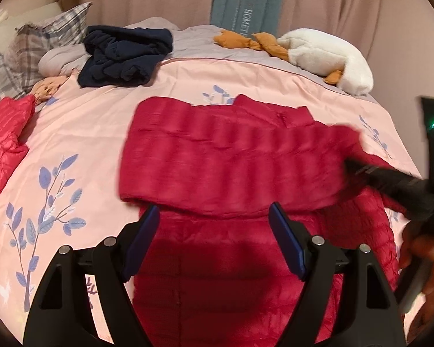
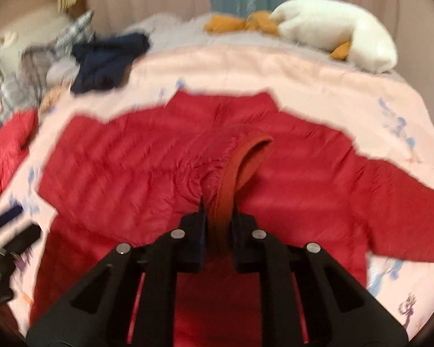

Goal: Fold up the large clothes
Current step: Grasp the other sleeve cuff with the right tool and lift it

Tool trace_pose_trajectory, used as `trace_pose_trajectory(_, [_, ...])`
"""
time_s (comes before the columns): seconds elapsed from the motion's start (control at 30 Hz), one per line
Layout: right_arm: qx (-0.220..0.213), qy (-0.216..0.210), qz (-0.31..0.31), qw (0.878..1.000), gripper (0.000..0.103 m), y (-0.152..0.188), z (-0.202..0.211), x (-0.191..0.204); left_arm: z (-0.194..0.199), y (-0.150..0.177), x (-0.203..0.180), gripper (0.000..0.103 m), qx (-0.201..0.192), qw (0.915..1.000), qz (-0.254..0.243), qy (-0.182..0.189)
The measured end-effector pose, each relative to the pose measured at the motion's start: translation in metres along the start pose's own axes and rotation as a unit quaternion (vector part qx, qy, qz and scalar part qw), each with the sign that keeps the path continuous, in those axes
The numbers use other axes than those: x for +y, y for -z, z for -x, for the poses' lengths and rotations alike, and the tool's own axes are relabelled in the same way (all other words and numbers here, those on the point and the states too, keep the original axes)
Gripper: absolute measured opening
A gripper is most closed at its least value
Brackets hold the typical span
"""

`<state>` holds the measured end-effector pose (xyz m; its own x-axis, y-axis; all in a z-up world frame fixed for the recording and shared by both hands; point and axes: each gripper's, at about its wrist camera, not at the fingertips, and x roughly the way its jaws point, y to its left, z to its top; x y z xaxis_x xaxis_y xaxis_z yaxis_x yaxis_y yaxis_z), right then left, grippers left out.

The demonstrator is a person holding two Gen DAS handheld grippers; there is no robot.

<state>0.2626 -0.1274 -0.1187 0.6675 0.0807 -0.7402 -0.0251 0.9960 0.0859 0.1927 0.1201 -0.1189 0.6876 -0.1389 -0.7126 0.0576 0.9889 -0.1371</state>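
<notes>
A red quilted puffer jacket (image 1: pixel 231 156) lies spread on the pink bedcover (image 1: pixel 86 121), one sleeve folded across its chest. My left gripper (image 1: pixel 214 231) is open and empty just above the jacket's lower body. My right gripper (image 2: pixel 217 217) is shut on the jacket's sleeve cuff (image 2: pixel 240 167), holding it lifted over the jacket (image 2: pixel 115 173). The right gripper also shows in the left wrist view (image 1: pixel 390 179), at the jacket's right side. The right wrist view is blurred.
A dark navy garment (image 1: pixel 124 55) lies crumpled at the back left. A second red jacket (image 1: pixel 5 138) lies at the left edge. A white and orange plush toy (image 1: pixel 327 55) sits at the back right. Plaid pillows (image 1: pixel 29 46) lie at the far left.
</notes>
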Motion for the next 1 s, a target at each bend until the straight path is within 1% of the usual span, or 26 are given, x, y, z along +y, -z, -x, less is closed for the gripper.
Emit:
trace_pose_trajectory(0.1, [0.0, 0.016, -0.024, 1.0, 0.013, -0.009, 0.003, -0.025, -0.007, -0.002, 0.011, 0.078, 0.006, 0.9998, 0.02, -0.005])
trace_pose_trajectory(0.23, [0.024, 0.041, -0.046, 0.998, 0.013, -0.002, -0.009, -0.055, -0.022, -0.006, 0.03, 0.078, 0.016, 0.9985, 0.049, -0.019])
trace_pose_trajectory(0.3, [0.037, 0.046, -0.056, 0.997, 0.014, 0.003, -0.018, -0.065, -0.03, -0.009, 0.036, 0.078, 0.022, 0.9978, 0.055, -0.028])
trace_pose_trajectory(0.37, [0.053, 0.039, -0.071, 0.995, 0.015, 0.007, -0.029, -0.075, -0.038, -0.014, 0.039, 0.078, 0.027, 0.9975, 0.05, -0.041])
trace_pose_trajectory(0.43, [0.064, 0.033, -0.082, 0.994, 0.023, 0.009, -0.035, -0.08, -0.046, -0.019, 0.038, 0.078, 0.032, 0.9973, 0.043, -0.049])
trace_pose_trajectory(0.47, [0.063, 0.041, -0.087, 0.993, 0.035, 0.008, -0.036, -0.084, -0.048, -0.02, 0.038, 0.078, 0.033, 0.9973, 0.041, -0.052])
trace_pose_trajectory(0.5, [0.056, 0.057, -0.09, 0.993, 0.053, 0.01, -0.032, -0.085, -0.052, -0.025, 0.035, 0.078, 0.032, 0.9973, 0.034, -0.056])
trace_pose_trajectory(0.53, [0.04, 0.077, -0.091, 0.992, 0.058, 0.009, -0.026, -0.085, -0.054, -0.027, 0.033, 0.078, 0.031, 0.9974, 0.029, -0.058])
trace_pose_trajectory(0.57, [0.018, 0.1, -0.084, 0.991, 0.059, 0.007, -0.018, -0.084, -0.056, -0.03, 0.029, 0.078, 0.028, 0.9975, 0.019, -0.062])
trace_pose_trajectory(0.63, [-0.007, 0.107, -0.065, 0.992, 0.059, 0.005, -0.01, -0.079, -0.06, -0.034, 0.021, 0.078, 0.021, 0.9974, 0.004, -0.069])
trace_pose_trajectory(0.7, [-0.029, 0.083, -0.029, 0.996, 0.059, 0.007, -0.003, -0.066, -0.064, -0.036, 0.014, 0.078, 0.017, 0.997, -0.011, -0.075])
trace_pose_trajectory(0.73, [-0.031, 0.061, -0.008, 0.998, 0.059, 0.009, -0.002, -0.058, -0.067, -0.037, 0.011, 0.078, 0.018, 0.9968, -0.017, -0.076])
trace_pose_trajectory(0.77, [-0.025, 0.04, 0.005, 0.999, 0.059, 0.011, -0.004, -0.052, -0.071, -0.037, 0.007, 0.078, 0.02, 0.9966, -0.02, -0.078])
trace_pose_trajectory(0.83, [0.0, 0.019, 0.015, 1.0, 0.058, 0.017, -0.015, -0.046, -0.078, -0.036, 0.003, 0.077, 0.025, 0.9962, -0.026, -0.079])
trace_pose_trajectory(0.87, [0.016, 0.014, 0.016, 1.0, 0.056, 0.021, -0.023, -0.046, -0.083, -0.034, 0.0, 0.076, 0.032, 0.9959, -0.032, -0.078])
trace_pose_trajectory(0.97, [0.063, 0.022, 0.018, 0.998, 0.052, 0.032, -0.048, -0.046, -0.097, -0.026, -0.004, 0.076, 0.056, 0.9939, -0.043, -0.085])
trace_pose_trajectory(1.0, [0.068, 0.021, 0.016, 0.997, 0.052, 0.035, -0.053, -0.047, -0.103, -0.023, -0.004, 0.076, 0.067, 0.9933, -0.044, -0.083])
